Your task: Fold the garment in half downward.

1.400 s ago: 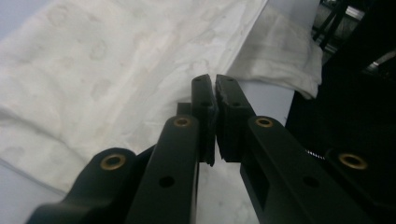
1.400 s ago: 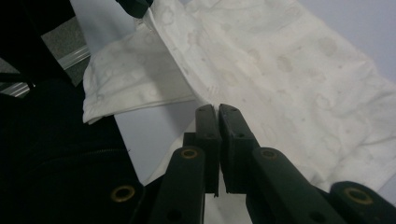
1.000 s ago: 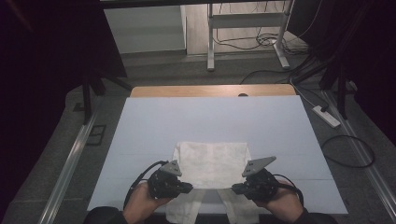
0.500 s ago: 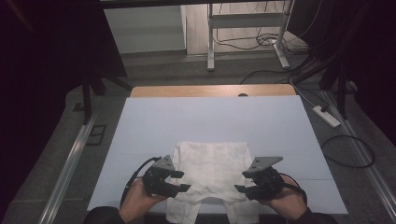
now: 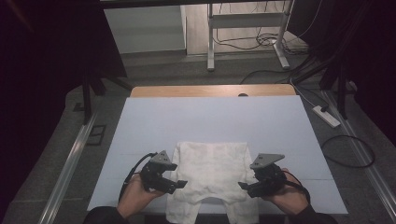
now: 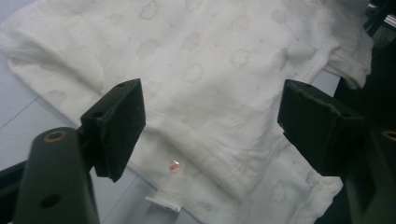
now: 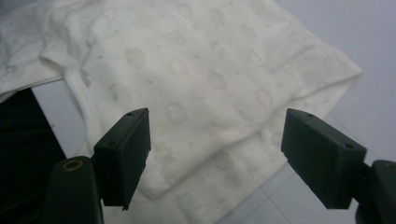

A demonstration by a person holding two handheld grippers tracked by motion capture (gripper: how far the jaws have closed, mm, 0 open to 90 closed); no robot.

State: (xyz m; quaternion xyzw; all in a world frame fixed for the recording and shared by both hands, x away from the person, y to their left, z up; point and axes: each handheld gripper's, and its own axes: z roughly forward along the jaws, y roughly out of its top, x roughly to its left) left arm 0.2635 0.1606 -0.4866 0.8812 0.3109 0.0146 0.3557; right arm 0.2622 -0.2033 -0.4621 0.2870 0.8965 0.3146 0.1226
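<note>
Over the white garment [image 5: 212,175], both hand-held grippers [image 5: 180,184] [image 5: 242,186] have just been opening, now released.

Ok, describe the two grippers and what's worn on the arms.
Both grippers, left and right, are black, each topped by a grey three-cornered plate and trailing a black cable. Up close, the jaws end in blocky black pads with small screw holes, on black arms with a brass-coloured rivet. Dark sleeves cover the forearms.

At the bottom edge of the high view, your white cloud-printed cotton garment [image 5: 212,170] is cut off; its leg ends hang past the pale blue table sheet [image 5: 210,119].
</note>
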